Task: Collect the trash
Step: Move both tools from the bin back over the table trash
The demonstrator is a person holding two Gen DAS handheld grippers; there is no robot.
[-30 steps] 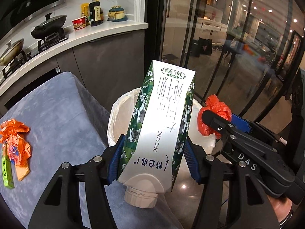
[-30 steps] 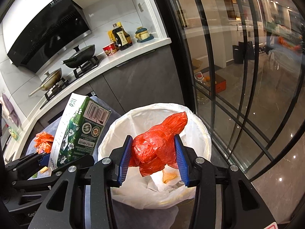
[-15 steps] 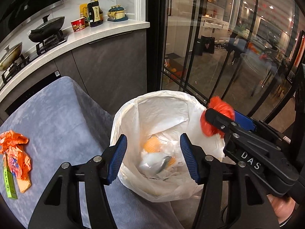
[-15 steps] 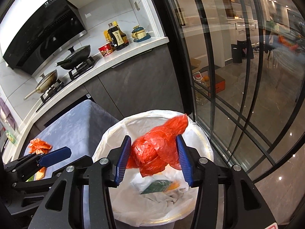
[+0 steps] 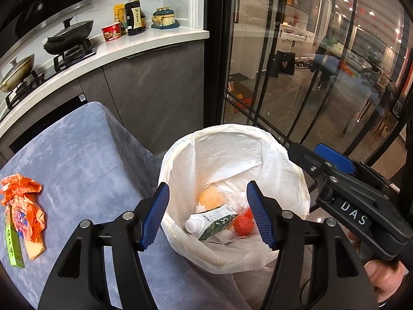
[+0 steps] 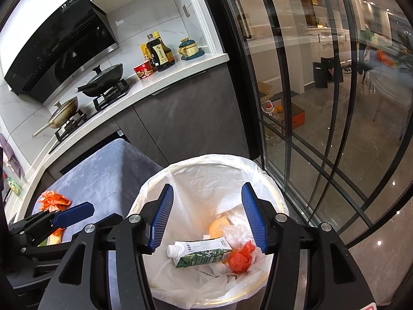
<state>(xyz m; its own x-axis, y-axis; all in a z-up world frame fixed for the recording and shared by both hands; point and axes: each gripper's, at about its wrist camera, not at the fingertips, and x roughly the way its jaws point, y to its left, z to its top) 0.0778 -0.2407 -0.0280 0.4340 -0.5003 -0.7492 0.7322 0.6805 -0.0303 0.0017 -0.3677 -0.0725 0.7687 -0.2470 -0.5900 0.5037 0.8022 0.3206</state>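
A bin with a white liner (image 5: 232, 152) (image 6: 216, 170) stands beside the blue-grey table. Inside lie a green and white milk carton (image 5: 214, 222) (image 6: 201, 254), a crumpled red plastic bag (image 5: 244, 224) (image 6: 240, 257) and a yellow wafer (image 5: 207, 197) (image 6: 218, 226). My left gripper (image 5: 207, 215) hangs over the bin, its jaws opening with nothing between them. Over the same bin my right gripper (image 6: 207, 218) has its jaws opening too, empty. In the left wrist view the right gripper (image 5: 333, 165) shows at the right, a hand below it.
On the blue-grey table (image 5: 77, 155) (image 6: 108, 168) lie orange wrappers (image 5: 23, 206) (image 6: 53, 200), a wafer (image 5: 34, 249) and a green packet (image 5: 13, 245). Behind runs a kitchen counter (image 5: 116, 54) with pans and bottles. Glass doors (image 5: 296, 64) stand right of the bin.
My left gripper let go of the milk carton, which now lies in the bin. My right gripper opened and the red bag dropped in beside it.
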